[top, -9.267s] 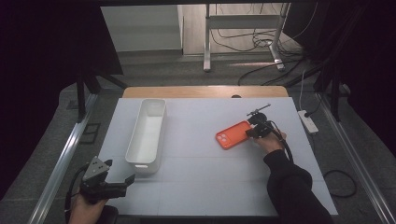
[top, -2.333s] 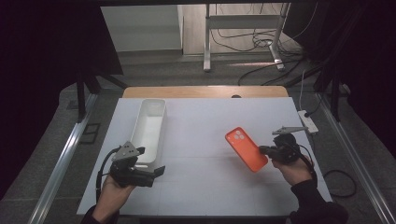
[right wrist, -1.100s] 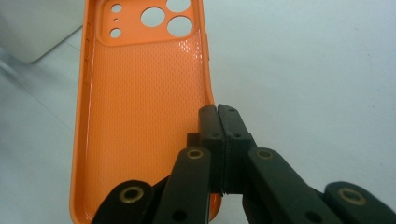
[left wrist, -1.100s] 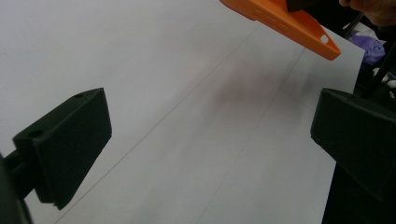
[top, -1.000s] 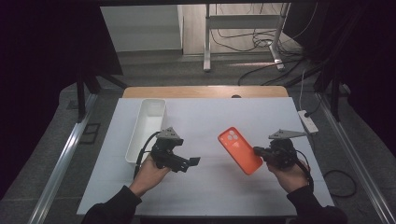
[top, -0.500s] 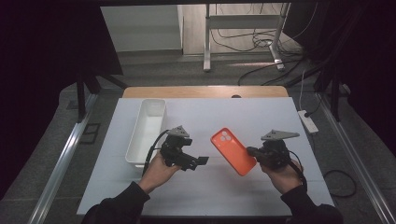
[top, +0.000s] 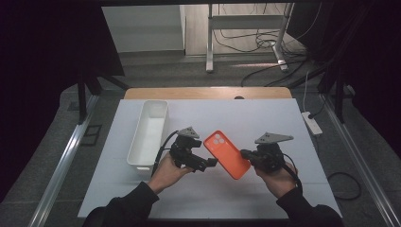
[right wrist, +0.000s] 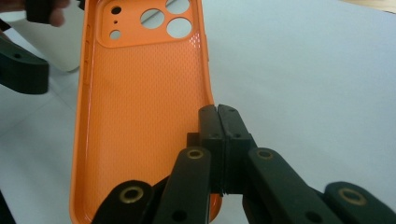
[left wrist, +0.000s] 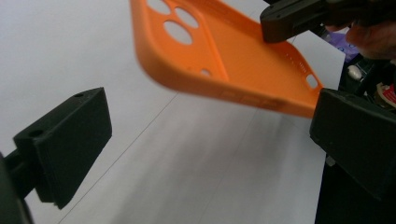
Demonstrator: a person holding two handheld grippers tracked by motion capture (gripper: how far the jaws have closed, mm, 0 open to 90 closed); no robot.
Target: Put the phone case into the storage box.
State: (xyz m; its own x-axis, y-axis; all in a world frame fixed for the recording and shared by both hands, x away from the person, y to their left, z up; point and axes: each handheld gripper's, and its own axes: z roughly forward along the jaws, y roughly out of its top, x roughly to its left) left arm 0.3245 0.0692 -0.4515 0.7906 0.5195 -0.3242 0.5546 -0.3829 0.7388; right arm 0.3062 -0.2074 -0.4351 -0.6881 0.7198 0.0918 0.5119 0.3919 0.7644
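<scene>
An orange phone case (top: 226,153) hangs tilted above the middle of the white table. My right gripper (top: 243,153) is shut on its right long edge. In the right gripper view the jaws (right wrist: 218,121) pinch that rim, and the case (right wrist: 140,107) shows its textured inside with the camera holes at the far end. My left gripper (top: 210,163) stands open just left of the case's lower half. In the left gripper view the two fingers (left wrist: 65,144) stand wide apart. The case (left wrist: 233,60) floats just beyond and above them, its edge close to the right-hand jaw but apart from both pads.
A long white tray (top: 149,132) lies on the table to the left of my left hand. A white power strip (top: 312,124) sits at the table's right edge. A wooden tabletop edge (top: 208,93) runs along the far side.
The two hands have drawn together: the left gripper moved right and the right gripper carried the case left, so the case now sits close to the left jaws.
</scene>
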